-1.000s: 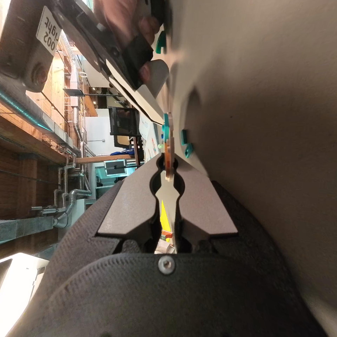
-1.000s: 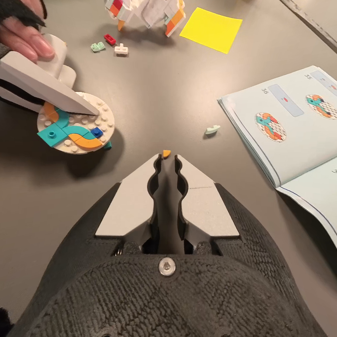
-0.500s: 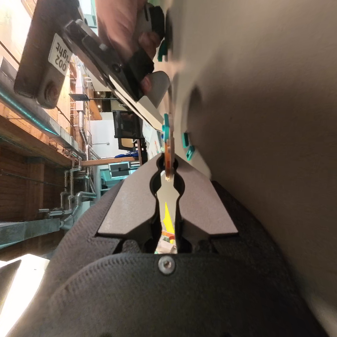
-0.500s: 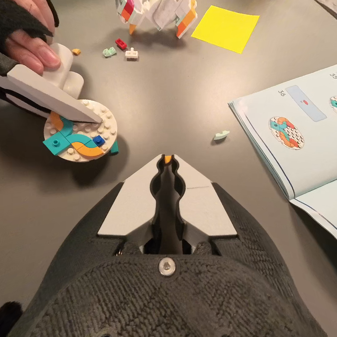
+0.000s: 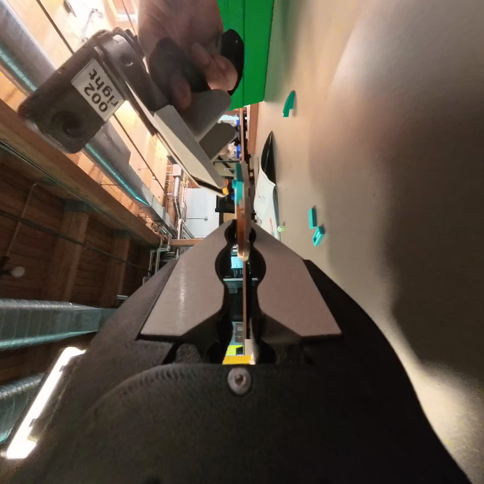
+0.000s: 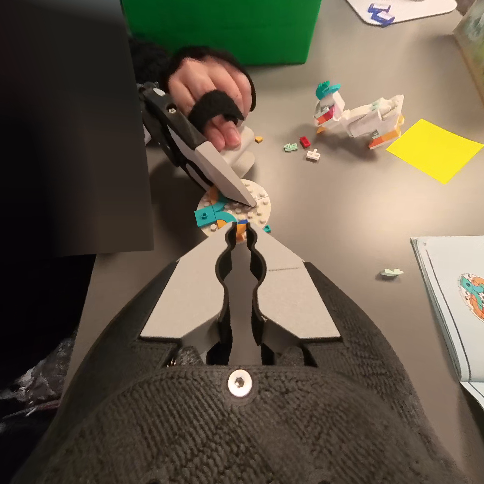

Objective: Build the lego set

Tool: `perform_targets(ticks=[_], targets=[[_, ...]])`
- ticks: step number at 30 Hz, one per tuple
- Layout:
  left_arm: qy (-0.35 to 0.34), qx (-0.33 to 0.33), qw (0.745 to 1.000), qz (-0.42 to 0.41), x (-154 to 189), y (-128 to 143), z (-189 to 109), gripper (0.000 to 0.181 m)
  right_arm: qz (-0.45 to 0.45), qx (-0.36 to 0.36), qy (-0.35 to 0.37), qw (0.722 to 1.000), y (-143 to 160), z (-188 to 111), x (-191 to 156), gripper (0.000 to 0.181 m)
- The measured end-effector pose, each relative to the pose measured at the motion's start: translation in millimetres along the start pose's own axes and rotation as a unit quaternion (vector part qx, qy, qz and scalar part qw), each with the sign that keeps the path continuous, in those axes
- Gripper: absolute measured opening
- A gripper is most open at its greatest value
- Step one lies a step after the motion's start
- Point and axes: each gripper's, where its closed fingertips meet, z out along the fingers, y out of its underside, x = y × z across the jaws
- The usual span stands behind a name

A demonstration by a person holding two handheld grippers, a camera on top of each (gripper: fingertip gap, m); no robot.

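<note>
The left gripper (image 5: 242,230) pinches the round plate (image 5: 243,209) by its edge, holding it just above the table (image 5: 392,183). The right gripper (image 6: 239,227), nearly closed, nips a small orange piece (image 6: 240,230) over the plate's (image 6: 258,208) near rim. The plate is white and studded, with teal and orange curved tiles. Beyond lie loose bricks (image 6: 305,141), a half-built bird (image 6: 358,117), a yellow note (image 6: 434,150), a green box (image 6: 222,28); a booklet (image 6: 458,301) is right.

The round plate (image 6: 258,209) sits mid-table (image 6: 340,209), held edge-on in the left claw (image 5: 242,230). Behind it stands the box (image 6: 220,31); to its right the bird model (image 6: 358,117), the paper square (image 6: 434,150), and nearer, the booklet (image 6: 455,301).
</note>
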Motion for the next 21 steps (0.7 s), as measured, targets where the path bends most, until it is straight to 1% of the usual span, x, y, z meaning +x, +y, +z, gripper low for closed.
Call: perform_targets(ticks=[7,17,20,21], targets=[[-0.016,0.001,1.0,0.001,-5.0,0.1,0.6,0.005,-0.013,-0.027,0.013,0.999,0.1,0.4,1.8,0.006],[-0.03,0.008,1.0,-0.001,-9.1,-2.2,1.3,0.005,-0.038,-0.044,0.006,0.998,-3.2,-2.3,-2.9,0.008],[-0.033,0.008,0.999,-0.001,-10.1,-2.4,1.6,0.005,-0.037,-0.045,0.005,0.998,-4.0,-3.6,-3.0,0.011],[-0.035,0.008,0.999,-0.003,-11.0,-2.2,1.7,0.005,-0.038,-0.041,0.008,0.998,-5.7,-4.2,-2.8,0.015]])
